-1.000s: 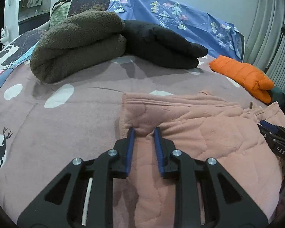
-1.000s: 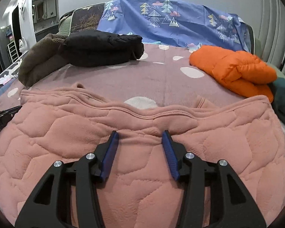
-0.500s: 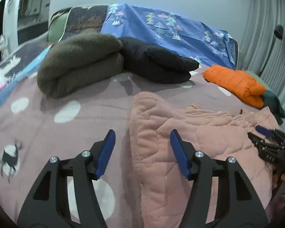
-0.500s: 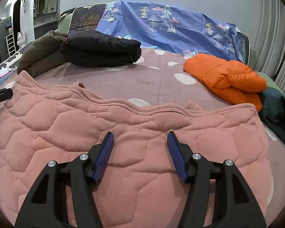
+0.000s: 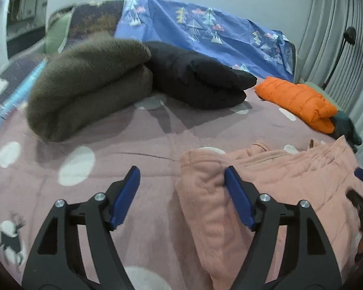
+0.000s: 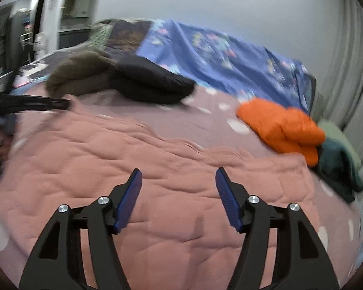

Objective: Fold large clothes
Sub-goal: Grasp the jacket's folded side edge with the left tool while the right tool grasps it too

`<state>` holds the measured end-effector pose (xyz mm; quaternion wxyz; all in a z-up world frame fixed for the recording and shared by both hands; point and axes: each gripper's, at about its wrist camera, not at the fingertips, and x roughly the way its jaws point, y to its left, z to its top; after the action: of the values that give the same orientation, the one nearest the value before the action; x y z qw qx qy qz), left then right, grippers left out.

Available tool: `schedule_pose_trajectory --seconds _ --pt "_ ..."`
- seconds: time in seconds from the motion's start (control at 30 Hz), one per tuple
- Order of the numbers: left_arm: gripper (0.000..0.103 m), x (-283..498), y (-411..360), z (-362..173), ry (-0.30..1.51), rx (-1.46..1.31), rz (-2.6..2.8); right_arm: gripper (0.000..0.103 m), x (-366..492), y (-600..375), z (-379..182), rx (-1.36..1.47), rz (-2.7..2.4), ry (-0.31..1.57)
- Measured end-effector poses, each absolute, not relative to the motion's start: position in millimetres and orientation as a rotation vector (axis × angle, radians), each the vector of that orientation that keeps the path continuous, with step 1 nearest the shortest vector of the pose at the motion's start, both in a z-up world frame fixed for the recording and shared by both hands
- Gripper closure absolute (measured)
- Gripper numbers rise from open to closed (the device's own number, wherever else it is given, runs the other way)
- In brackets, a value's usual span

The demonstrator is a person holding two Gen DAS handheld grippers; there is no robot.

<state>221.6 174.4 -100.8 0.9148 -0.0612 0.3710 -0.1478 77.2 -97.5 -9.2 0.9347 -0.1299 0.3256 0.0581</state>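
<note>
A pink quilted fleece garment (image 5: 266, 193) (image 6: 157, 169) lies folded on the mauve spotted bedspread (image 5: 138, 140). In the left wrist view my left gripper (image 5: 181, 176) hovers over the garment's left folded edge; its jaws are opening, and the right pad (image 5: 237, 198) stands against the fold while the left pad is over bare bedspread. My right gripper (image 6: 177, 176) hangs above the middle of the garment, jaws opening, nothing pinched between them. The left gripper's tips (image 6: 48, 102) show at the left of the right wrist view.
At the back lie a folded brown fleece (image 5: 89, 82), a folded black jacket (image 5: 200, 82) and an orange puffer jacket (image 5: 300, 101) with a dark green garment (image 6: 338, 166) beside it. A blue tree-print sheet (image 5: 193, 29) covers the headboard. Curtains hang on the right.
Both grippers let go of the pink garment's edge, opened wide and drew back and up. The garment's left edge now lies folded over on the bed.
</note>
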Motion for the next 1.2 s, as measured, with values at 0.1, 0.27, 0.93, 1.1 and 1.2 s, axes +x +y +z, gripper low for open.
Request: schedule_pose_trajectory --seconds 0.1,0.27,0.93,1.1,1.2 --pt "0.023 236.5 186.3 -131.9 0.815 -0.270 -0.388 0.027 45.6 -55.2 0.6 -0.389 0.239 0.592" --pt "0.023 239.2 212.5 -150.2 0.817 -0.505 -0.545 0.025 -5.2 10.6 -21.1 -0.587 0.484 0.568" --pt "0.022 234.7 205.8 -152.9 0.829 -0.503 -0.612 0.026 13.1 90.6 -71.1 -0.814 0.439 0.595" --pt "0.024 236.3 207.1 -154.4 0.834 -0.513 -0.624 0.056 23.1 96.4 -74.6 -0.772 0.381 0.585" --pt "0.024 236.0 206.0 -154.6 0.843 -0.523 -0.663 0.064 28.5 86.6 -67.3 -0.708 0.395 0.588"
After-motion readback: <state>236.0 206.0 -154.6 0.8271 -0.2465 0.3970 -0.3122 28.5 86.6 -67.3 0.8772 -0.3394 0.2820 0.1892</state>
